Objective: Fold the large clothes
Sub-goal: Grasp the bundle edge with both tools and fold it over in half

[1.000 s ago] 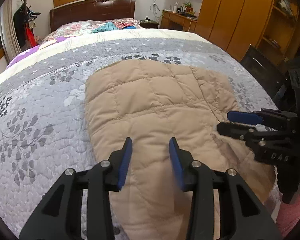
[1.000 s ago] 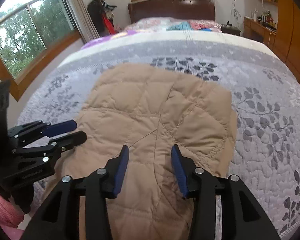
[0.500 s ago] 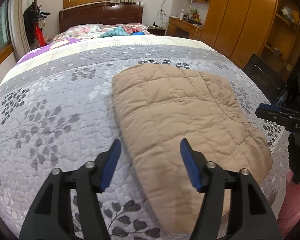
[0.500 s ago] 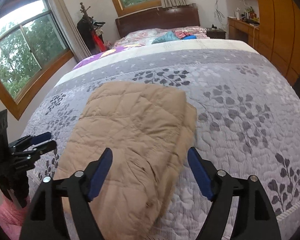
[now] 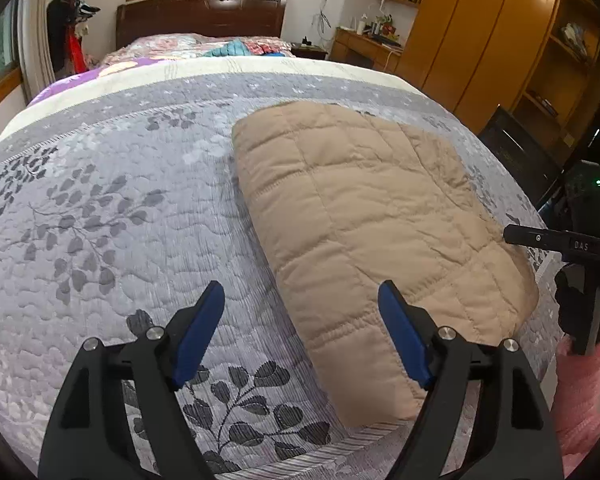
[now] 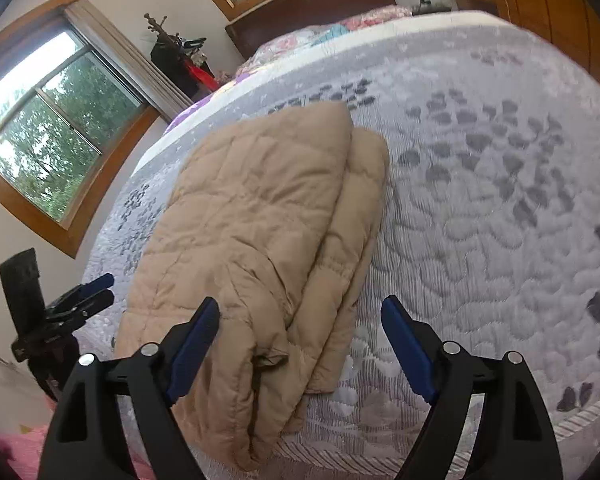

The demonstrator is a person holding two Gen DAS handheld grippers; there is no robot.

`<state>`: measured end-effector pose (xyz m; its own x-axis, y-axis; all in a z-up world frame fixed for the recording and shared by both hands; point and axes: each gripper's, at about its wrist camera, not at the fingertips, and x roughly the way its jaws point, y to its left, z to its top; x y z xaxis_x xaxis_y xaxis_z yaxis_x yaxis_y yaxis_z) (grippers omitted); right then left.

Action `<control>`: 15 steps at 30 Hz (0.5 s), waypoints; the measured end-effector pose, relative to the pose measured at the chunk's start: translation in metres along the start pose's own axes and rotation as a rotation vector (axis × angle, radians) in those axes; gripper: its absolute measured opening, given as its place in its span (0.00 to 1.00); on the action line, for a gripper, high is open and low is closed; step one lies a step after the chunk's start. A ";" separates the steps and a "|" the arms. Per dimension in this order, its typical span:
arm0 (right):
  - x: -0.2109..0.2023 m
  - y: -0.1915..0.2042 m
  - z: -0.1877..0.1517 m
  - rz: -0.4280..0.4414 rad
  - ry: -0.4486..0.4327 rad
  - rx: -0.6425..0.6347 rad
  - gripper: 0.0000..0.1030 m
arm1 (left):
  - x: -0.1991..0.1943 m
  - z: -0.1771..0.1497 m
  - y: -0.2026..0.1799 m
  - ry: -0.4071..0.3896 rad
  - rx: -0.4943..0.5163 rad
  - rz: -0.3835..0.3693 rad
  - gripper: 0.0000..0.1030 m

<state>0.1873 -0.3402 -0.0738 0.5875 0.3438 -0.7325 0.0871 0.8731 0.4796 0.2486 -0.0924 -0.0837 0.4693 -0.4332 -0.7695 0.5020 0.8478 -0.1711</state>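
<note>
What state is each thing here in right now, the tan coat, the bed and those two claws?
Tan coat: folded in layers, lying flat on the bedspread, not held.
Bedspread: spread smooth over the bed.
Left claw: jaws opening, nothing between them.
Right claw: jaws opening, above the coat's near edge, not gripping.

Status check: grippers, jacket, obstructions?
Left gripper and right gripper: jaws opening, empty. Tan jacket folded on bed. Nothing in the way.
</note>
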 end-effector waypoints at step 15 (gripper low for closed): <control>0.039 -0.030 -0.003 0.223 0.089 0.111 0.85 | 0.042 0.003 0.029 0.103 -0.127 -0.200 0.82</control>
<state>0.2052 -0.3517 -0.1178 0.5295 0.5566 -0.6402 0.0545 0.7308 0.6804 0.2854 -0.0864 -0.1189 0.2900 -0.5677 -0.7705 0.4793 0.7830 -0.3965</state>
